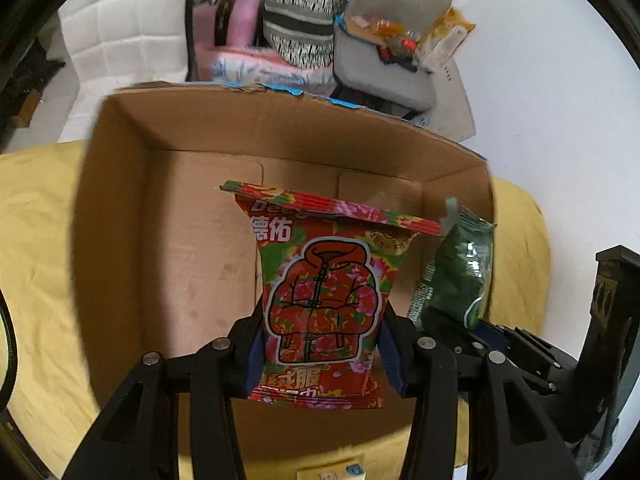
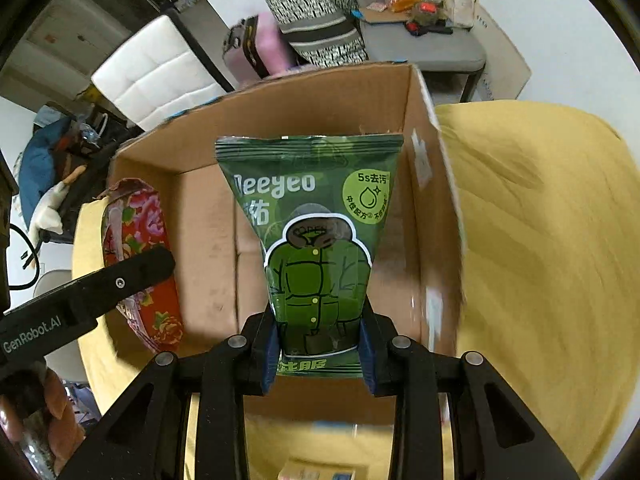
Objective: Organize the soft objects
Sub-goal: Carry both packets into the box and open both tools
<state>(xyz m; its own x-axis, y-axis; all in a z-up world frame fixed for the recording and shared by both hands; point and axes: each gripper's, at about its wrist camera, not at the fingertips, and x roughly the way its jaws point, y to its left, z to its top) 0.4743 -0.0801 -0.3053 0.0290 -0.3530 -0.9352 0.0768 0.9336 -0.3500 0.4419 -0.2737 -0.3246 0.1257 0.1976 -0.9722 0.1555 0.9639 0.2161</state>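
Left wrist view showed the left gripper (image 1: 322,356) clamping a red packet (image 1: 324,296) over the open cardboard box (image 1: 280,136); at 3 o'clock, the right gripper (image 2: 320,354) gripped a green packet (image 2: 316,248). Placing step; next, I judged, lowering both inside, then letting go.

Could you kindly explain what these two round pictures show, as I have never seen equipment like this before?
Each picture comes from a fisheye camera mounted on a hand-held two-finger gripper, looking forward along its fingers. There is no robot arm; a person holds one gripper in each hand. In the left view, the left gripper is shut on a red floral packet. In the right view, the right gripper is shut on a green packet. Both packets hang over an open cardboard box, which sits on a yellow cloth.
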